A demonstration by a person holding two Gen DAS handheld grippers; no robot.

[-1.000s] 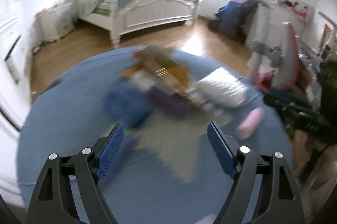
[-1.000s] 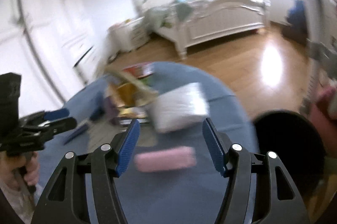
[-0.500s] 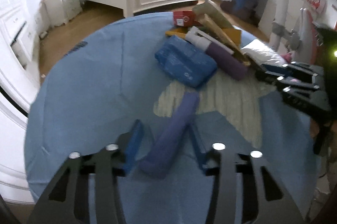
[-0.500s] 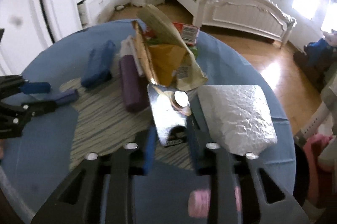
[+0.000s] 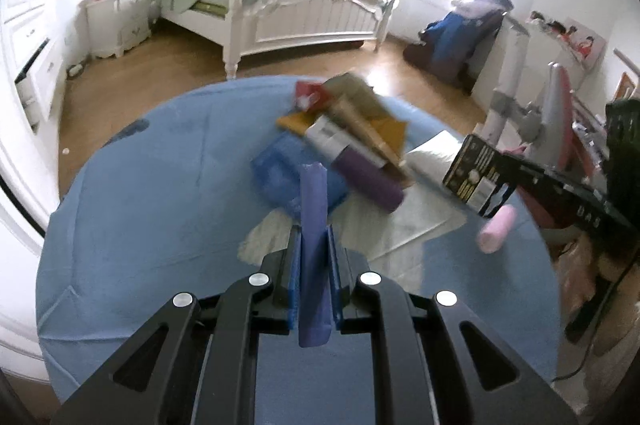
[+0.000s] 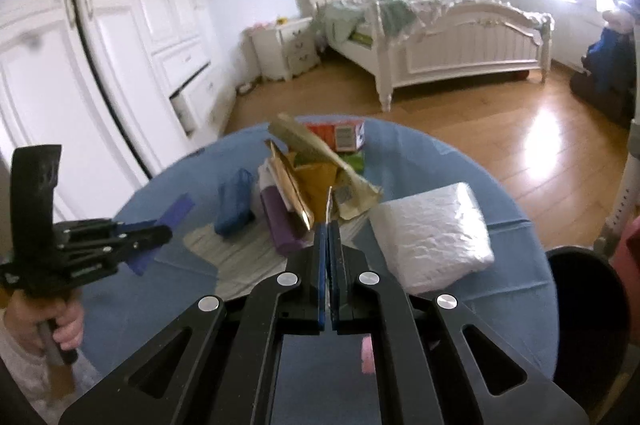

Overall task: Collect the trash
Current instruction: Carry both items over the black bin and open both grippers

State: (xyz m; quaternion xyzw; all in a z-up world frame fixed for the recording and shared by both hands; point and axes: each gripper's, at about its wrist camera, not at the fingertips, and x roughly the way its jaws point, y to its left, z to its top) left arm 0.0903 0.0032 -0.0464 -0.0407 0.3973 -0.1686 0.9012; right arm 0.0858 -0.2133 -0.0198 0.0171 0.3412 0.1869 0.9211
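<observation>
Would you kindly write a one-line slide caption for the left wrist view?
Left gripper shut on a purple wrapper above the blue tablecloth, trash pile ahead.

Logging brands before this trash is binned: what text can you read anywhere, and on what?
"UAS", uncertain: pale letters on the black arm of the right gripper, left wrist view.
Black flat packet in that gripper: print blurred.
Red carton, white label: too small.
Purple tube, white label: blurred.
Dark blue strip in the left gripper: no print seen.
</observation>
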